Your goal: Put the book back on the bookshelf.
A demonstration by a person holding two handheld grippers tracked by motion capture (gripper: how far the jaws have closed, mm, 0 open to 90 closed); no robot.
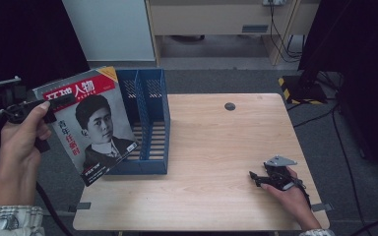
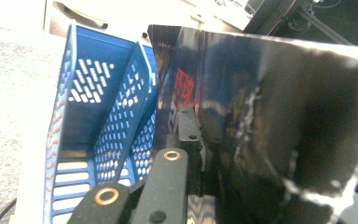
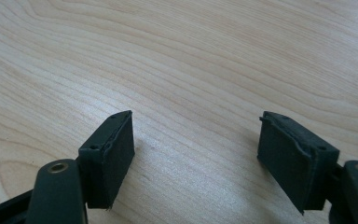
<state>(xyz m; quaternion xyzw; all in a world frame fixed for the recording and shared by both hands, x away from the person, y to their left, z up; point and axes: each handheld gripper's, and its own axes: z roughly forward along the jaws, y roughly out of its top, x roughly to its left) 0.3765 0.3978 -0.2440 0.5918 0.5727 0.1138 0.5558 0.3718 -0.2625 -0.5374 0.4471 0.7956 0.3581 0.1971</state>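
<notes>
Left gripper (image 1: pixel 54 104) clamps the magazine (image 1: pixel 96 125) by its top edge, tilted, just left of the blue file rack (image 1: pixel 150 123), presumably for slotting in. Right gripper (image 1: pixel 258 178) rests wide apart, empty, on the table (image 1: pixel 216 147) right of the rack.

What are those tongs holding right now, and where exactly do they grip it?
The left tongs are shut on the magazine, pinching its upper left edge beside the blue file rack. The right tongs stand open over the table, holding nothing.
</notes>
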